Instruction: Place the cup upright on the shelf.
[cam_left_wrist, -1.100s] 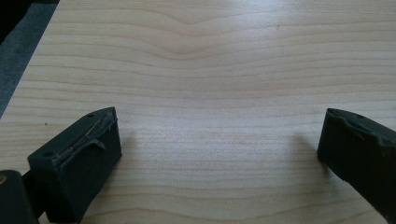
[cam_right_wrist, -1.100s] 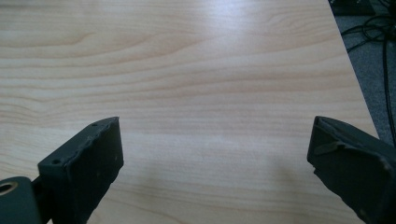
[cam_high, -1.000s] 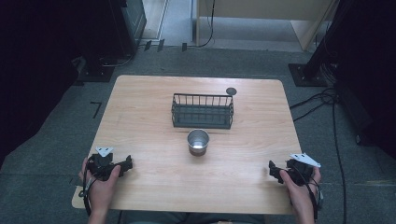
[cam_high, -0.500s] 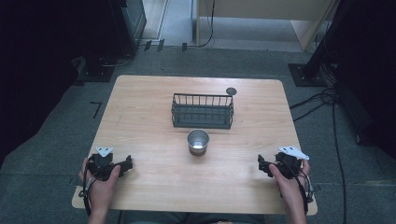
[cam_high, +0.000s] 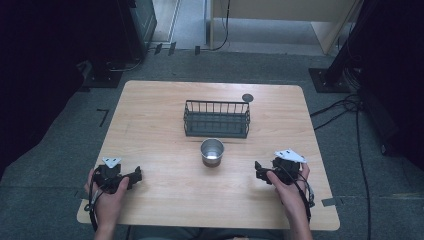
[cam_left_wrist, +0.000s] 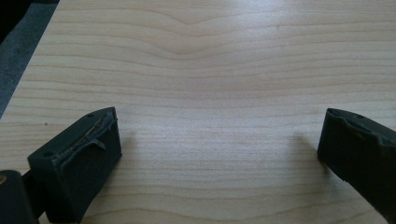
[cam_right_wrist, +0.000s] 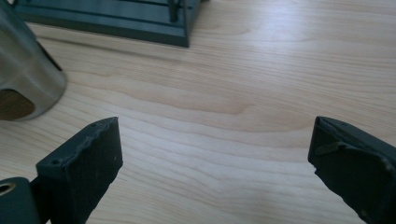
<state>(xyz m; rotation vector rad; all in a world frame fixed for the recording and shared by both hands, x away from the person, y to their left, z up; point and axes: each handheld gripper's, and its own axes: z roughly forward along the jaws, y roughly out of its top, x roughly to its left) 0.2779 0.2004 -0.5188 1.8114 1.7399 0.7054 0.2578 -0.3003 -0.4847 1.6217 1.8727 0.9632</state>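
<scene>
The worktop (cam_high: 150, 130) is wide and bare under both tongs. The wire basket (cam_high: 216, 119) sits past the cup. The shiny metal cup (cam_high: 212, 151) stands upright — between the two tongs, nearer the right tongs (cam_high: 259, 170). Both the right and left tongs (cam_high: 136, 174) gape wide, holding nothing. Best to come in slowly and level — one jaw each side of the cup.

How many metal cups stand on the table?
1. The metal cup stands upright near the middle of the table, just in front of the wire basket. None seems hidden.
</scene>
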